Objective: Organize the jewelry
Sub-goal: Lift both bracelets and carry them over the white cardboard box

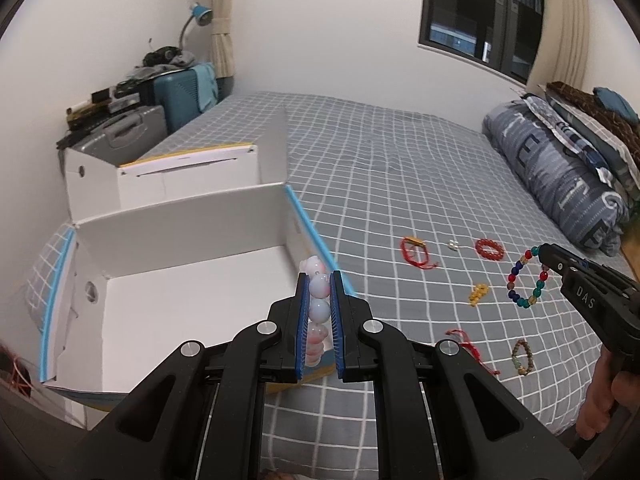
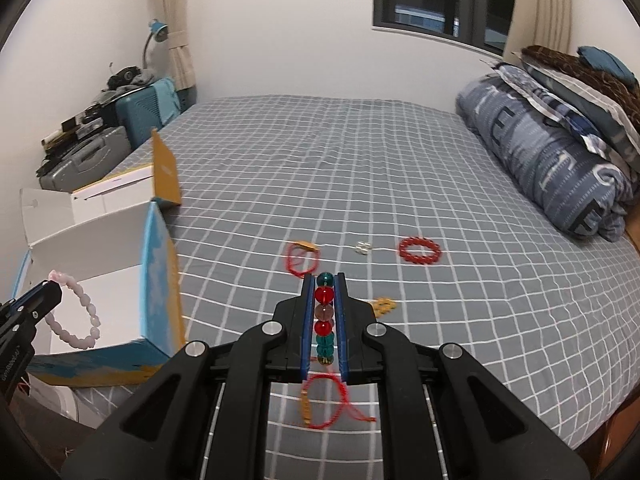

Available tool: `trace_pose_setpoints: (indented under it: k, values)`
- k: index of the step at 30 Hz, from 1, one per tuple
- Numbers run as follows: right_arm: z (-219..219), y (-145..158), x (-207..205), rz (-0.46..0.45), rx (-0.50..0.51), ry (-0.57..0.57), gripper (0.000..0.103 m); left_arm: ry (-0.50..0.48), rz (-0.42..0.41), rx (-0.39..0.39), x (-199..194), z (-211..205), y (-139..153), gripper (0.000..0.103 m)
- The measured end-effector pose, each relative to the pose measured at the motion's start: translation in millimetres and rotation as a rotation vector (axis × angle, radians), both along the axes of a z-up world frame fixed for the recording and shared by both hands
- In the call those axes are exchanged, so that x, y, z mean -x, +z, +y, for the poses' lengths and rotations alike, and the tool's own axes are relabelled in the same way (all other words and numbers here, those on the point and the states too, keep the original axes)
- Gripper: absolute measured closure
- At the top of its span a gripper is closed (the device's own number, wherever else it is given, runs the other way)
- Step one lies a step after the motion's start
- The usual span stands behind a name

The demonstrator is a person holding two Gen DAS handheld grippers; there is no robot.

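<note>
My left gripper [image 1: 319, 280] is shut on a pale pink bead bracelet [image 1: 319, 312] and holds it over the right wall of the open white box [image 1: 192, 292]. The bracelet also shows in the right wrist view [image 2: 80, 320], hanging from the left gripper [image 2: 50, 286] above the box [image 2: 116, 304]. My right gripper [image 2: 324, 280] is shut on a multicoloured bead bracelet [image 2: 324, 320], held above the bed; it also shows in the left wrist view [image 1: 528, 280]. On the sheet lie a red cord bracelet [image 1: 416, 254], a red bead bracelet [image 1: 489, 249], a yellow piece [image 1: 478, 294] and a brown bead bracelet [image 1: 522, 357].
A second white box [image 1: 160, 176] stands behind the first. The grey checked sheet [image 1: 380, 160] covers the bed, with a rolled blue quilt [image 1: 560, 184] at the right. Suitcases [image 1: 176, 96] stand by the wall at the back left. A red cord bracelet [image 2: 324, 400] lies under the right gripper.
</note>
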State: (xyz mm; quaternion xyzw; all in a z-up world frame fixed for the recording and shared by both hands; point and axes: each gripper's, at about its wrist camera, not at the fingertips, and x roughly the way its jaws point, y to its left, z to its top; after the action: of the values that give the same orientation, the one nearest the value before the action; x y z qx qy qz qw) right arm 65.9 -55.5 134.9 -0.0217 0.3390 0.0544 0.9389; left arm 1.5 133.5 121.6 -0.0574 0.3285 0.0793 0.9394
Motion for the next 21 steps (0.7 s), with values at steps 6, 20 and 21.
trace_pose_setpoints:
  k: [6,20,21]
  values:
    - [34,4,3,-0.005,0.002,0.056,0.094,0.063,-0.007,-0.017,8,22,2,0.093]
    - [110,3,6,-0.011,-0.001,0.173,0.094,0.205,-0.010,-0.043,28,79,4,0.093]
    - [115,3,6,-0.012,-0.001,0.182,0.094,0.212,-0.009,-0.045,30,82,4,0.093]
